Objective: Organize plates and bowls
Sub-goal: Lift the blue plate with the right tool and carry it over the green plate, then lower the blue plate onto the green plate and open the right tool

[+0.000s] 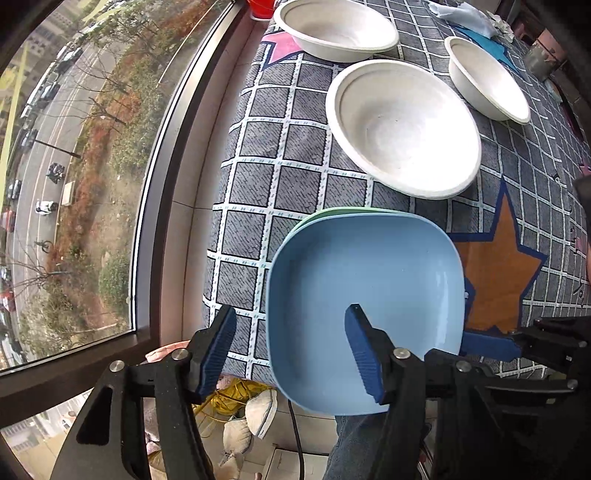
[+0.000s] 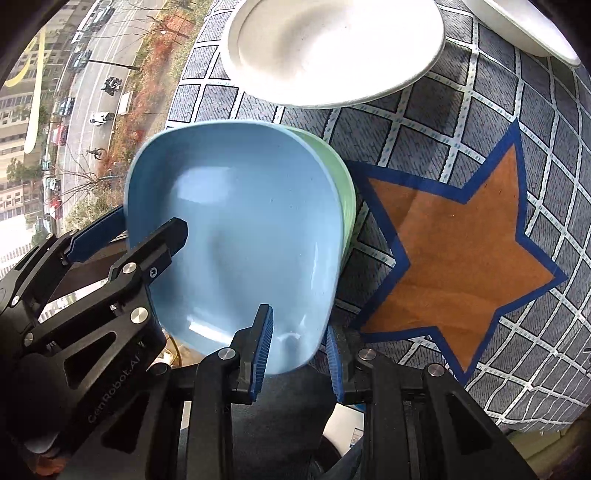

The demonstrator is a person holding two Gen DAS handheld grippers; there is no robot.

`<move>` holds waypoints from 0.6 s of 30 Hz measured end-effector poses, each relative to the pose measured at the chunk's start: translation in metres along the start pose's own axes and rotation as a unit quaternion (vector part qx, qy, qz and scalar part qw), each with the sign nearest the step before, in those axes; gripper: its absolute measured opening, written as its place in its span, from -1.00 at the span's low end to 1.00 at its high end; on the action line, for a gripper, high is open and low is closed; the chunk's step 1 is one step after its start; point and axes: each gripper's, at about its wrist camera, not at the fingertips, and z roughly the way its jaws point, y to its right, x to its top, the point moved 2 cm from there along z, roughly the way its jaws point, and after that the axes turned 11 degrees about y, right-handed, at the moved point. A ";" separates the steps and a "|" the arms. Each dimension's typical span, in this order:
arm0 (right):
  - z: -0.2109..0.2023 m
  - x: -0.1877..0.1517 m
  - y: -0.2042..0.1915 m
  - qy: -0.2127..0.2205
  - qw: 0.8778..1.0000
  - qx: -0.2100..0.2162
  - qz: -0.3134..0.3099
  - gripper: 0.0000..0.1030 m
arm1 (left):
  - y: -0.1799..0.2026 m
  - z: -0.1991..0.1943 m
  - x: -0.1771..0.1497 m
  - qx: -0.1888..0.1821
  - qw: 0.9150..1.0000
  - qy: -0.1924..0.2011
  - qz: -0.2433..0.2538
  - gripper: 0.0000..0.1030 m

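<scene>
A light blue square plate (image 1: 365, 295) lies stacked on a green plate (image 1: 332, 213) at the table's near edge, overhanging it. Three white bowls stand beyond: a near one (image 1: 402, 129), a far left one (image 1: 336, 27), a far right one (image 1: 487, 79). My left gripper (image 1: 291, 350) is open, its jaws astride the blue plate's left rim, one finger over the plate. My right gripper (image 2: 299, 354) is open around the plate's near rim (image 2: 240, 236), not clamped; the green plate (image 2: 345, 192) peeks out right. The left gripper (image 2: 122, 236) shows at the plate's left.
The table wears a grey checked cloth with an orange star (image 1: 495, 273) right of the plates and a pink star (image 1: 282, 44) far left. A window (image 1: 74, 147) runs along the left. Crumpled cloth (image 1: 465, 16) lies at the back. Clutter sits on the floor below.
</scene>
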 end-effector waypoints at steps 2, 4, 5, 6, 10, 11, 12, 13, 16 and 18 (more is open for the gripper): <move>-0.001 0.007 0.000 0.009 1.000 -0.020 0.006 0.35 | -0.013 -0.004 0.002 0.002 1.000 0.007 -0.022 0.56; -0.006 0.017 0.000 0.026 0.999 -0.019 0.019 0.55 | -0.020 -0.003 0.003 -0.001 0.999 0.000 -0.037 0.56; -0.004 0.019 0.004 0.032 0.999 -0.015 0.031 0.55 | -0.025 -0.001 0.002 -0.001 0.999 -0.003 -0.044 0.56; -0.005 0.022 0.006 0.035 0.998 -0.016 0.042 0.55 | -0.026 0.000 0.002 -0.002 0.999 -0.005 -0.049 0.56; 0.002 0.020 0.020 0.038 0.995 -0.037 0.084 0.55 | -0.018 0.000 -0.001 -0.010 0.999 -0.017 -0.043 0.57; 0.006 0.018 0.026 0.035 0.994 -0.043 0.093 0.55 | -0.013 -0.001 -0.002 -0.012 0.999 -0.017 -0.035 0.57; 0.015 0.016 0.029 0.033 0.993 -0.048 0.101 0.55 | -0.008 -0.002 -0.002 -0.014 0.999 -0.016 -0.026 0.57; 0.018 0.015 0.030 0.030 0.992 -0.053 0.109 0.55 | -0.003 -0.006 -0.001 -0.015 1.000 -0.014 -0.016 0.57; 0.032 0.009 0.036 0.020 0.989 -0.057 0.132 0.55 | 0.012 -0.012 0.001 -0.021 1.000 -0.006 0.011 0.57; 0.032 -0.002 0.048 0.016 0.988 -0.054 0.146 0.55 | 0.023 -0.019 0.003 -0.029 0.999 0.000 0.024 0.57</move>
